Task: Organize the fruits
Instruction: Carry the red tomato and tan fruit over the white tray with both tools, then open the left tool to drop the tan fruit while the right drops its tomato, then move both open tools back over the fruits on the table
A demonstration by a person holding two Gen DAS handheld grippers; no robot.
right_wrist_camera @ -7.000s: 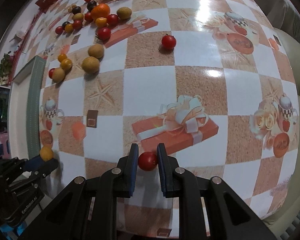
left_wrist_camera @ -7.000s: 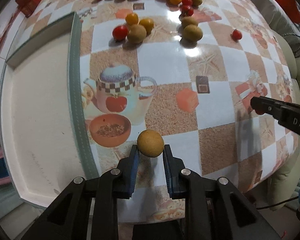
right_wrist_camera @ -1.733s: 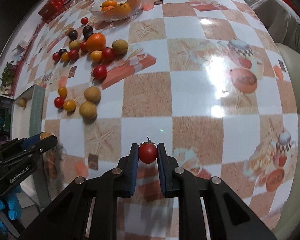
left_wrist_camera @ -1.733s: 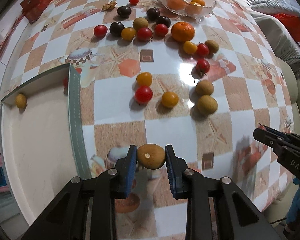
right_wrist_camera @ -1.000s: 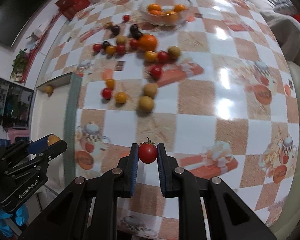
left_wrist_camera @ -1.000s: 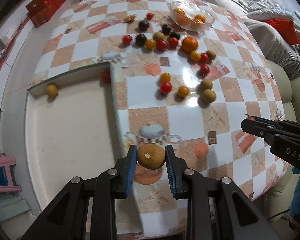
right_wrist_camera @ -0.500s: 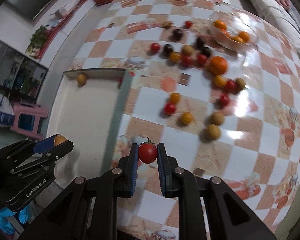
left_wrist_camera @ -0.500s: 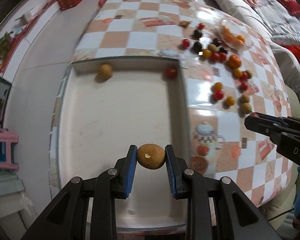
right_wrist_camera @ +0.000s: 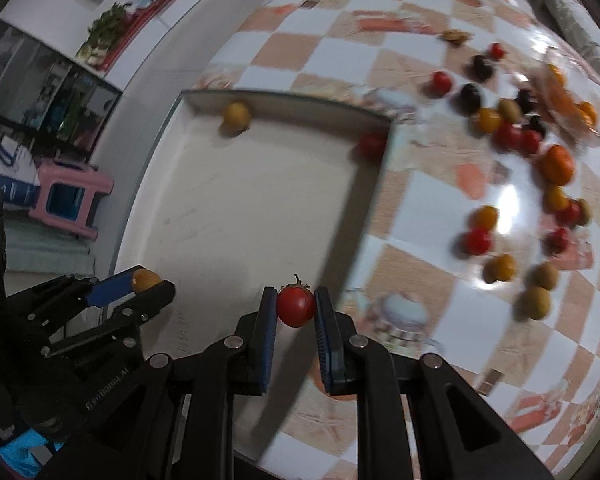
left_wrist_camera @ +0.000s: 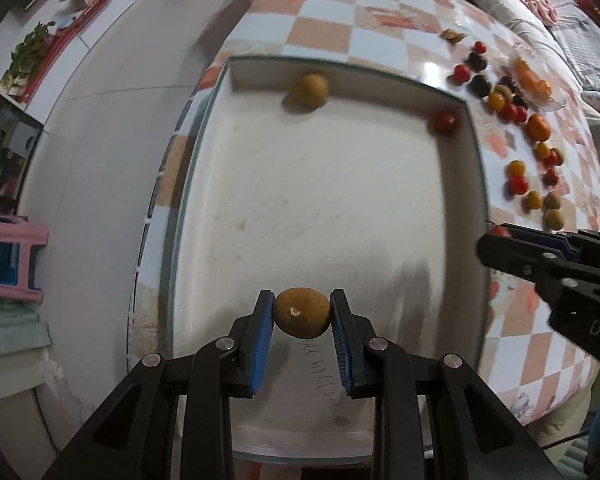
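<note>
My left gripper (left_wrist_camera: 302, 312) is shut on a round brown fruit (left_wrist_camera: 302, 313) and holds it above the near part of the white tray (left_wrist_camera: 340, 216). My right gripper (right_wrist_camera: 295, 306) is shut on a red cherry tomato (right_wrist_camera: 296, 305), above the tray's right wall (right_wrist_camera: 364, 208). In the tray lie a brown fruit (left_wrist_camera: 310, 89) against the far wall and a red tomato (left_wrist_camera: 442, 121) in the far right corner. The right gripper also shows at the right of the left wrist view (left_wrist_camera: 496, 236), and the left gripper at the left of the right wrist view (right_wrist_camera: 148, 280).
Several loose fruits (right_wrist_camera: 496, 236), red, yellow, brown and dark, lie on the checkered tablecloth right of the tray. A glass bowl (left_wrist_camera: 536, 84) with orange fruits stands at the far right. A pink stool (left_wrist_camera: 8, 256) stands on the floor to the left.
Both grippers have swung left, each with its fruit held. The tray now fills the left wrist view, and the right gripper has come over the tray's right wall.
</note>
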